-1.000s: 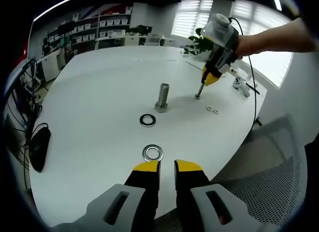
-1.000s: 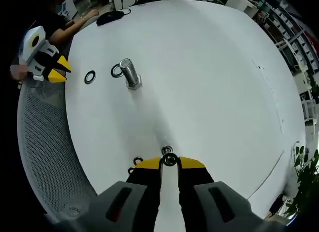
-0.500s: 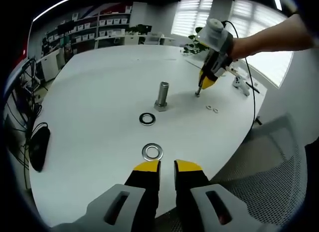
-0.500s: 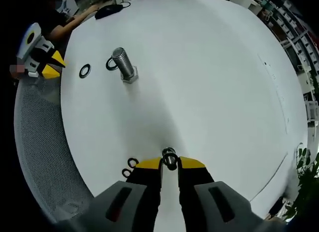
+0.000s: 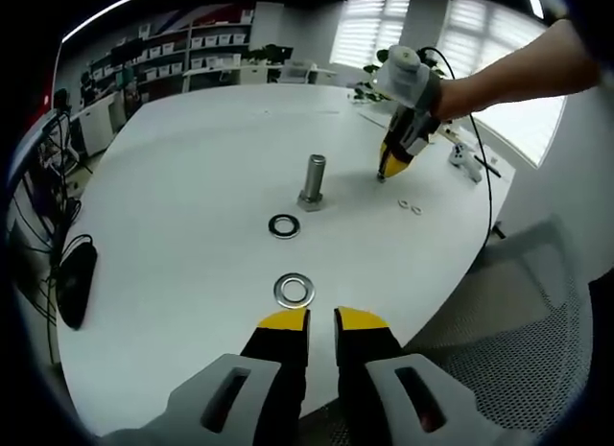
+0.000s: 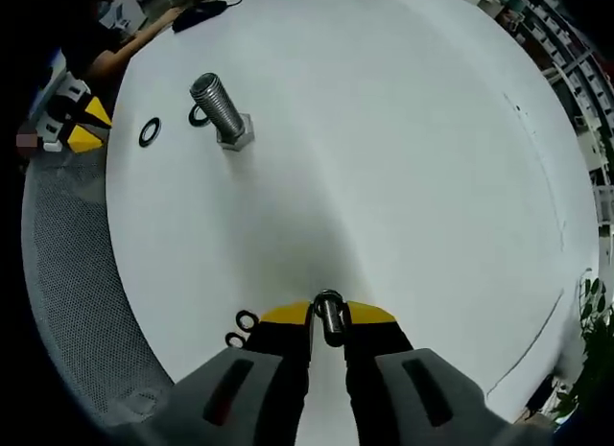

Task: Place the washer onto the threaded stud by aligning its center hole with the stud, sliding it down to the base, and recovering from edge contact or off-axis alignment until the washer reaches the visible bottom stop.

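Where the washer lay: flat on the table (image 5: pixel 192 168), just ahead of the left gripper (image 5: pixel 321 316); the silvery washer (image 5: pixel 294 291) had not stirred in the last second and nothing touched it.
Left fingers: a narrow slit apart, holding nothing, and they had stayed put behind the washer.
Second washer: a darker ring (image 5: pixel 284 225) lay between the first one and the stud, likewise unmoved.
Threaded stud: it stood upright on its hex base (image 5: pixel 313 182), with no washer on it that I could see; from the right gripper view, the stud (image 6: pixel 221 108) had that dark ring just beside its base.
What changed: the right gripper (image 6: pixel 328 312), well beyond the stud, had eased up and away a little, its fingers closed on a small bolt (image 6: pixel 329 321). The bolt's tip was at or barely off the table; I couldn't tell which.
Small rings: two tiny ones (image 5: pixel 410 208) lay near the right gripper, untouched.
Meaning for the task: to my eye nothing had begun. The washer was not yet picked up, and the only motion concerned the little bolt, not the stud.
Containers: rows of bins on the shelves (image 5: pixel 206 45) against the far wall, too small for me to make out the contents.
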### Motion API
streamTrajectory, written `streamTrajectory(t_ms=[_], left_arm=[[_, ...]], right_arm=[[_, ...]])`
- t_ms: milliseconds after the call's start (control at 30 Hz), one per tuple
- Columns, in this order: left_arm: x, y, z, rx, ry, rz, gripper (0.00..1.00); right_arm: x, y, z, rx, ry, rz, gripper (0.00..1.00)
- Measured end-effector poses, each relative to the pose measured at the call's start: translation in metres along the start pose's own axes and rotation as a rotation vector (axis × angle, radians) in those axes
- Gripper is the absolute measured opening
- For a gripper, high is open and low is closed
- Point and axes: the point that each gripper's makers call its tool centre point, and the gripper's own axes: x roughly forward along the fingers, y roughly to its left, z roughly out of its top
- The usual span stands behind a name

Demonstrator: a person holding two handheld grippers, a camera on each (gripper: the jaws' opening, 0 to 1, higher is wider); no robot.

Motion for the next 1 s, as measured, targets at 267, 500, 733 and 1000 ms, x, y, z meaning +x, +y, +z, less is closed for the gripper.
streamTrajectory(t_ms=[267, 500, 733, 1000], left_arm=[[0.001, 0.001, -0.001, -0.004, 0.004, 0.003, 0.08], [0.0, 0.003, -0.001, -0.009, 0.002, 0.018, 0.08], [0.0, 0.004, 0.001, -0.024, -0.006, 0.025, 0.08], [0.001, 0.005, -0.002, -0.027, 0.013, 0.035, 0.09]], right_arm=[[0.005, -0.003, -0.005, -0.027, -0.001, -0.008, 0.16], [0.004, -0.002, -0.006, -0.019, -0.019, -0.008, 0.2], [0.0, -0.006, -0.005, -0.018, -0.043, -0.007, 0.21], [-0.008, -0.005, -0.02, -0.006, -0.07, 0.0, 0.22]])
